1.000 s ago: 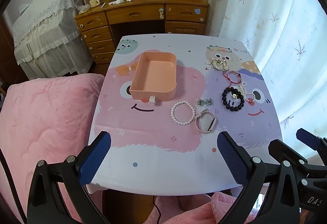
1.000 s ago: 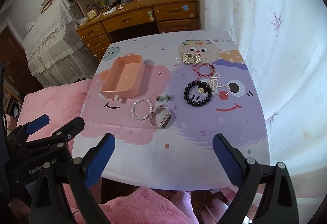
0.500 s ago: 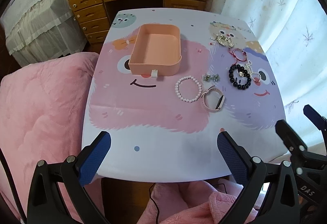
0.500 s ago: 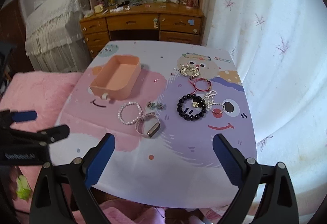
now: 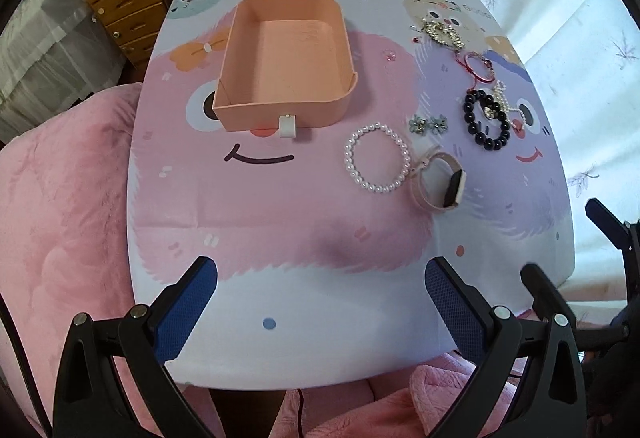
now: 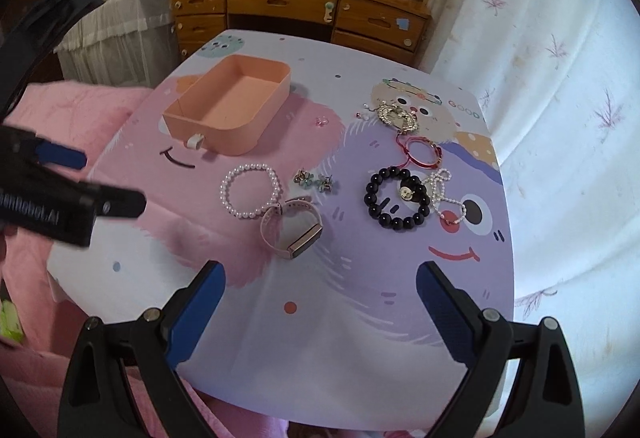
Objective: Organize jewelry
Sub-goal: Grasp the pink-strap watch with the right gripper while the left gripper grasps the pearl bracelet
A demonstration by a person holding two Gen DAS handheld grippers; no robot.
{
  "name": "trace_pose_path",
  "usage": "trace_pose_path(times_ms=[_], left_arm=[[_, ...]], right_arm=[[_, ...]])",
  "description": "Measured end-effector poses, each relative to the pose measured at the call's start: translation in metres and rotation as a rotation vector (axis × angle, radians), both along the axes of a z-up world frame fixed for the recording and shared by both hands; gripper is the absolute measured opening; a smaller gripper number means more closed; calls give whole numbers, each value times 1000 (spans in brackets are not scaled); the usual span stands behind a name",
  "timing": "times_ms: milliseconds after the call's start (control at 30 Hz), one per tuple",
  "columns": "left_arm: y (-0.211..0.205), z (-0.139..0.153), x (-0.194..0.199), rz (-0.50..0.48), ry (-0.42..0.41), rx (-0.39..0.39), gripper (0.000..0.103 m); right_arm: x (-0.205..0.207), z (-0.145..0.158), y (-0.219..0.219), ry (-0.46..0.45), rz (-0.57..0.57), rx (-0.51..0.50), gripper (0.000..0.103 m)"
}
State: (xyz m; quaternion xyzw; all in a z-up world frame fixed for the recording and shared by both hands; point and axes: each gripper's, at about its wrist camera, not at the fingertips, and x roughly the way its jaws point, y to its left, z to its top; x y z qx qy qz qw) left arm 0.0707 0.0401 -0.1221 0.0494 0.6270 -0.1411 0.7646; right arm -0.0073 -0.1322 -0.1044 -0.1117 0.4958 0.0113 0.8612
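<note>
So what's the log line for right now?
left gripper: open, empty | right gripper: open, empty | pink tray: empty | pearl bracelet, watch: on table

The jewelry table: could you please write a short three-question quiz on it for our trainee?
1. True or false: the pink tray already holds jewelry.
2. What touches the pearl bracelet? A) black bead bracelet B) pink watch C) red cord bracelet
3. Fill in: the left gripper and right gripper are both ____.

Key: 1 false; 2 B; 3 open.
</note>
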Motion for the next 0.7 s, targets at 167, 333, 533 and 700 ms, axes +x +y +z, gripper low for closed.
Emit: trace_pose_path(times_ms=[167,333,533,700], left_arm=[[-7,-18,21,-7,-8,7,102],[-21,-42,41,-9,9,17,94],[-38,-77,63,16,74,63,64],[-45,-91,75,57,104,29,60]], right_arm=[[11,-23,15,42,120,-88,97],[19,-47,27,63,309,-194,97],[26,-81,32,112,509,-269,97],[34,-100,23,151,582,-255,97]])
